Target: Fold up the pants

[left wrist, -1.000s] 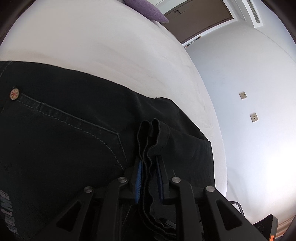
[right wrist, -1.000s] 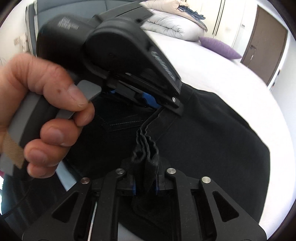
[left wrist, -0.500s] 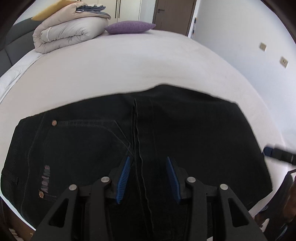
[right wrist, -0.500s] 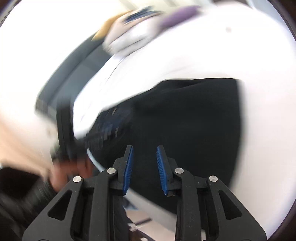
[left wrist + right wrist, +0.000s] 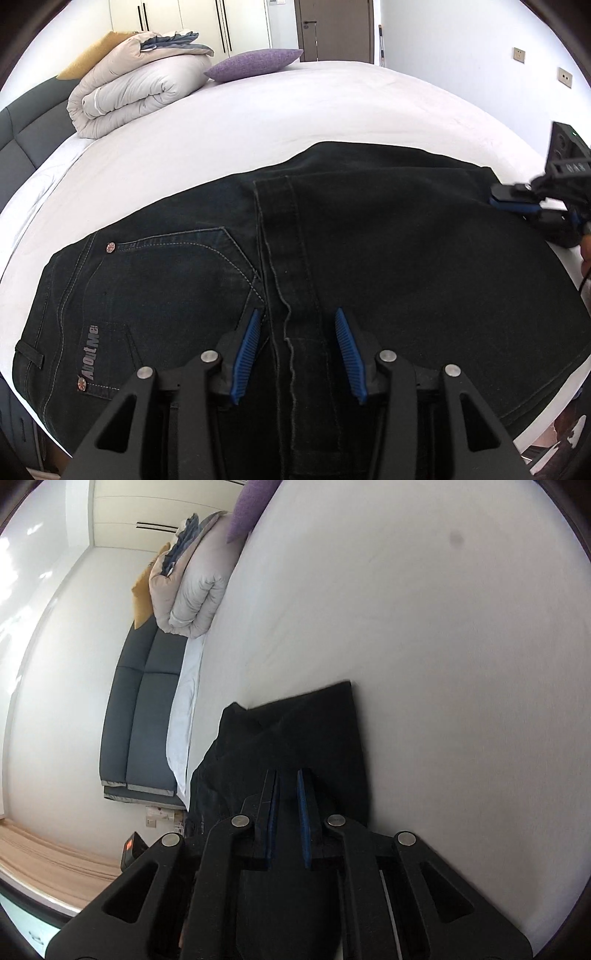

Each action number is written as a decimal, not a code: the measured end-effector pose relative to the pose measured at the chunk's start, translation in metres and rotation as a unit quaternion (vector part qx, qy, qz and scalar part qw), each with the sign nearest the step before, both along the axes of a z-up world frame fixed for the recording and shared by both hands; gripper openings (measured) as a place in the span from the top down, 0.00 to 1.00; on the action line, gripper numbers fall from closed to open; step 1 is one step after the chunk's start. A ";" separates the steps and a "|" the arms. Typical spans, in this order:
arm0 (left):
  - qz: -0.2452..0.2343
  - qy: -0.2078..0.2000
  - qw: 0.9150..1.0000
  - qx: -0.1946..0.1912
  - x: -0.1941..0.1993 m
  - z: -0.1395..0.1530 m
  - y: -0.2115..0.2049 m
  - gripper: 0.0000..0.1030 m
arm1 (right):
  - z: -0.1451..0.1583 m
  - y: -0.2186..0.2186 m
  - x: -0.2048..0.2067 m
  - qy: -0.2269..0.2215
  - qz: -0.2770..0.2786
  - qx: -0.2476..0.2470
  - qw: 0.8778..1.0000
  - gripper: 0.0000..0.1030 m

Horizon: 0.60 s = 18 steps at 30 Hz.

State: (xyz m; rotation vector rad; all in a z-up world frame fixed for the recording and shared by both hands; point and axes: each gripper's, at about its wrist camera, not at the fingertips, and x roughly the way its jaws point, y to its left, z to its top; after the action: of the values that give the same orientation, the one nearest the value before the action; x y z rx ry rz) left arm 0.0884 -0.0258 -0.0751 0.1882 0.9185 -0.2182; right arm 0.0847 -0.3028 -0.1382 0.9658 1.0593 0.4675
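Left wrist view: the pants (image 5: 369, 258) lie flat and folded on the white bed (image 5: 295, 103), back pocket and waistband to the left, the hem band running up the middle. A second ago the left gripper (image 5: 299, 343) pinched a bunched ridge of that hem; now its jaws stand apart and are opening, the blue pads (image 5: 245, 350) either side of the band without pressing it. The view has swung level, bringing in the rolled duvet (image 5: 136, 85) and purple pillow (image 5: 258, 64). The right gripper (image 5: 517, 199) shows at the pants' far right edge.

Right wrist view: a second ago the right gripper (image 5: 288, 797) clamped the same bunched cloth beside the left one. Now, rolled sideways, it is over a corner of the pants (image 5: 314, 731); its jaws are narrow and closing, and whether any cloth lies between them cannot be told.
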 end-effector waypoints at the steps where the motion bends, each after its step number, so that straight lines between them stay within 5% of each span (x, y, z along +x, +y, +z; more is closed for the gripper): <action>1: 0.000 -0.001 1.000 0.001 0.000 0.000 0.000 0.54 | -0.005 0.017 -0.001 -0.003 0.006 -0.004 1.000 0.92; 12: 0.002 -0.003 1.000 -0.003 -0.005 -0.001 -0.002 0.54 | 0.009 0.092 -0.112 0.023 0.086 0.012 0.996 0.92; 18: 0.004 -0.005 1.000 -0.004 -0.006 0.001 -0.005 0.54 | 0.009 0.110 -0.120 0.035 0.084 -0.018 0.996 0.99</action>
State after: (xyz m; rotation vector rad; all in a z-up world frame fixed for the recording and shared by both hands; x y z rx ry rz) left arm 0.0819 -0.0312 -0.0739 0.1778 0.9078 -0.2145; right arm -0.0350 -0.1932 -0.1288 0.8711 1.2139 0.5536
